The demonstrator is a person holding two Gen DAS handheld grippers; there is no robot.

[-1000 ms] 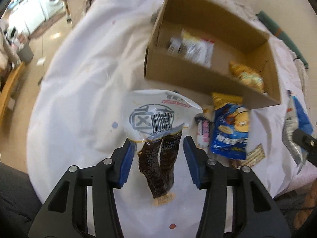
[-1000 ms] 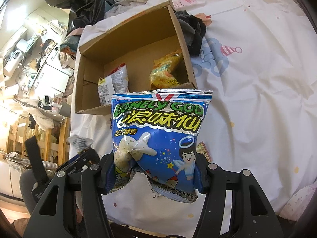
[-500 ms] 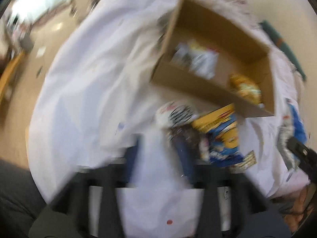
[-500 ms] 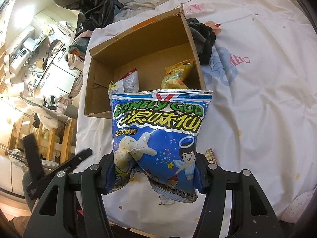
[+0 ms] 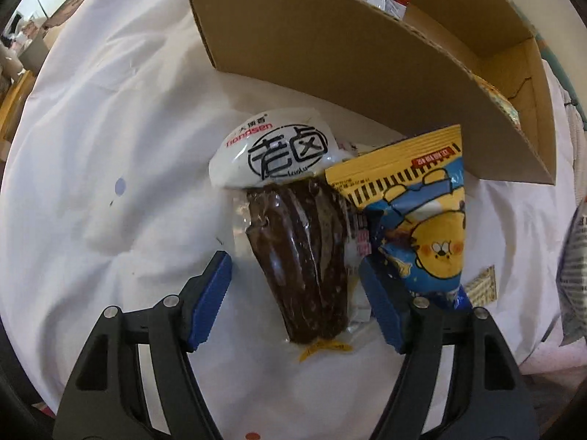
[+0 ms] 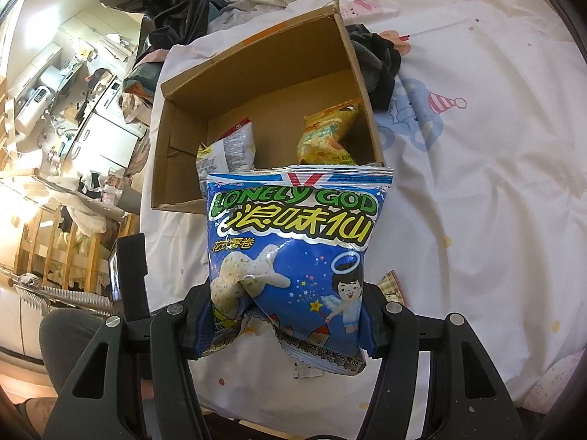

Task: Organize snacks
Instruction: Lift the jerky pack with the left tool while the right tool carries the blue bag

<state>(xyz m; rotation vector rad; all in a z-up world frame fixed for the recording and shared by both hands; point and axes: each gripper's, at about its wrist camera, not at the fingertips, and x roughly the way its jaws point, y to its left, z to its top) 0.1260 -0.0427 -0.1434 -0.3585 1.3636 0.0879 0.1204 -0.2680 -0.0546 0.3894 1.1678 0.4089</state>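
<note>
The left gripper stands wide; its jaws have just been opening, and the brown meat pack lies between the blue pads, seemingly touching neither, flat on the white sheet. The pack's long axis runs away from the gripper, its white printed end pointing toward the cardboard box and its narrow dark end nearest the jaws. Its right edge overlaps the yellow-and-blue bag, so a regrasp could easily catch both packs or nudge the bag aside. The pack lies outside the box, just short of its near wall.

The right gripper is clamped on the lower corners of the blue chip bag, held upright before the box. The puffy bag could slip or crumple if squeezed harder.
</note>
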